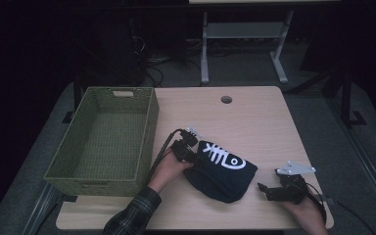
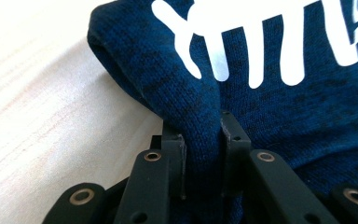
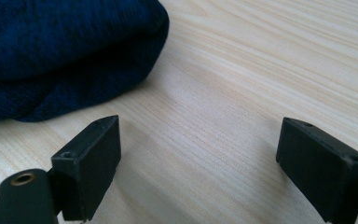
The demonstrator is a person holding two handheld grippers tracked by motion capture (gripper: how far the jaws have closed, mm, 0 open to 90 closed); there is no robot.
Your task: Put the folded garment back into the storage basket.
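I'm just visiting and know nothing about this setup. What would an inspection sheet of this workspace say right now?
Surface: light wooden table with a round hole near its far edge.
Job's things: folded dark blue garment with a white fish-skeleton print; green woven basket, nothing inside, at the table's left.
Clutter: nothing seen.
Grippers: left gripper pinches a fold of the garment's edge; right gripper open over bare table beside the garment.
Cables: black cable trails from the left gripper.
Surroundings: dark room, grey floor, white table legs behind.

Dim lab or office workspace, wooden desk (image 1: 254, 117) with cable hole (image 1: 226, 99), tangled floor cables (image 1: 156, 73), another desk's metal legs (image 1: 204, 49)
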